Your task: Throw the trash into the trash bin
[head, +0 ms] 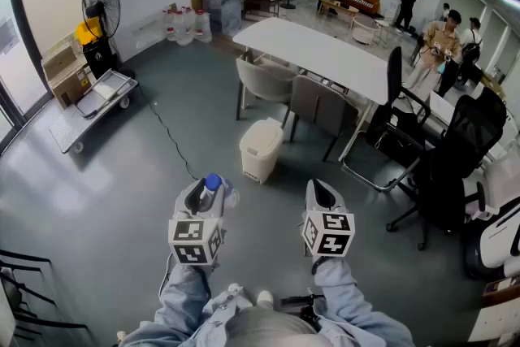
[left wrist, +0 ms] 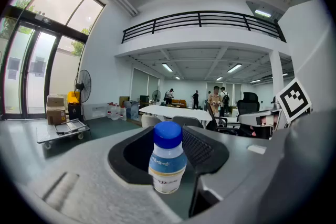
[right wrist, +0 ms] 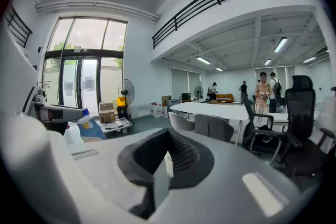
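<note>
Nearest, the left claw [head: 201, 199] is clamped on a small bottle [left wrist: 167, 162] with a blue cap and a blue-and-white label, held upright between its dark pads and carried above the grey floor [head: 122, 199]. To its right, the right claw [head: 322, 193] has its tips drawn together with nothing between them. So the pick-up looks done: the trash is in hand but not yet over its target. Ahead of both claws and a little to the right of the bottle, well apart from it, stands the cream trash bin [head: 260, 150], whose lid appears to be down, just in front of the grey chairs [head: 321, 106]. What remains, as I judge it, is to close that stretch of floor, get the lid open and drop the bottle in. Beyond the chairs runs a long white surface [head: 325, 53], and people stand at the far right of the room
</note>
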Motion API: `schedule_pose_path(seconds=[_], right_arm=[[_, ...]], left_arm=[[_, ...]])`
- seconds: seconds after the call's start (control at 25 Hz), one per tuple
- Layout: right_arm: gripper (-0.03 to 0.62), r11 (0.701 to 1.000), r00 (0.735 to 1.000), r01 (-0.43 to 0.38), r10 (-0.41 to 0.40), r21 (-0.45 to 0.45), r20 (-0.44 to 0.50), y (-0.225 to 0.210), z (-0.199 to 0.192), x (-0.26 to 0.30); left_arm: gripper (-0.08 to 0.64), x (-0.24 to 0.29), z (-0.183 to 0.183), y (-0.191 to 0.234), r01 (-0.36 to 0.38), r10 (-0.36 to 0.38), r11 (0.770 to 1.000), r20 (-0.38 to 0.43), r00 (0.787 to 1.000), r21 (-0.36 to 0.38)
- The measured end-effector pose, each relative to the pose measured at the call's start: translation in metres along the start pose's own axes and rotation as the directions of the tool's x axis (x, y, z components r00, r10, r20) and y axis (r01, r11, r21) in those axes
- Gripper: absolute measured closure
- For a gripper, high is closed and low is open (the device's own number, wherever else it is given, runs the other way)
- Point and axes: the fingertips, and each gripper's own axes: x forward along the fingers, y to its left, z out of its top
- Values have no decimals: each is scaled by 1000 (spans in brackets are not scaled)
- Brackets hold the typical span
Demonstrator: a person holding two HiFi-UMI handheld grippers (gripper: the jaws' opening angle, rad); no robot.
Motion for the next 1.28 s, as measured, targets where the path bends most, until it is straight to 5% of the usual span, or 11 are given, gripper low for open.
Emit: schedule_pose_path(seconds=[0.4,0.72,1.28], right_arm=[[589,998,998,-60,60,5,-28,39,-3,19],[589,1000,999,1,0,12,-47,53,-8,32],[589,998,995,46,-42,40,-94,7,-6,103]], left_arm=[[382,-1,-2,37,0,0,1000,7,1000,-20],[382,5,-6,65,25,-24,999,20,1000,-45],[382,79,0,79,33,-33,999,4,999,-23]])
